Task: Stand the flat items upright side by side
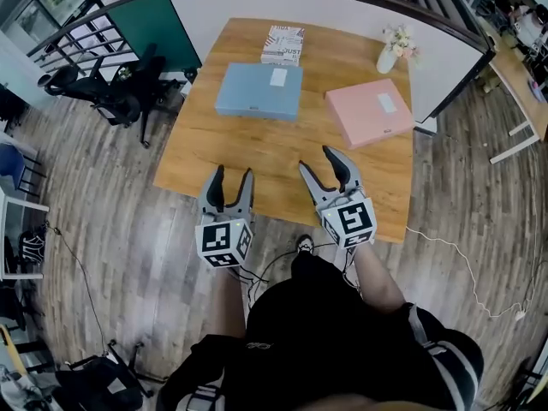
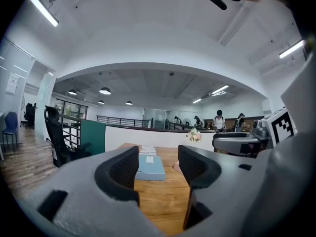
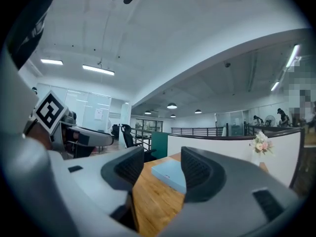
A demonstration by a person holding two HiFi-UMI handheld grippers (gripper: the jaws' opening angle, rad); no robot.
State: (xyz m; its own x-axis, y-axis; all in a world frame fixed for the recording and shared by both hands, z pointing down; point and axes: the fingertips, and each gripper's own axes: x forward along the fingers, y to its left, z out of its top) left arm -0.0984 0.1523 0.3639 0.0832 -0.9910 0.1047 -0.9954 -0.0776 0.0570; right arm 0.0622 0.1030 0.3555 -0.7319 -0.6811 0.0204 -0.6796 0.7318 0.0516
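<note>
Three flat items lie on the wooden table (image 1: 257, 157): a blue box (image 1: 259, 91) in the middle, a pink box (image 1: 370, 111) to its right, and a patterned book (image 1: 282, 44) at the far edge. My left gripper (image 1: 232, 175) hovers over the table's near edge, open and empty. My right gripper (image 1: 318, 160) is beside it, also open and empty. In the left gripper view the blue box (image 2: 149, 168) shows far off between the open jaws of the left gripper (image 2: 158, 164). The right gripper (image 3: 162, 169) frames the same blue box (image 3: 170, 176).
A small vase of flowers (image 1: 391, 50) stands at the table's far right corner. A curved white partition (image 1: 445, 54) wraps the far side. A black office chair (image 1: 116, 92) stands left of the table. A cable (image 1: 462, 259) trails on the wooden floor.
</note>
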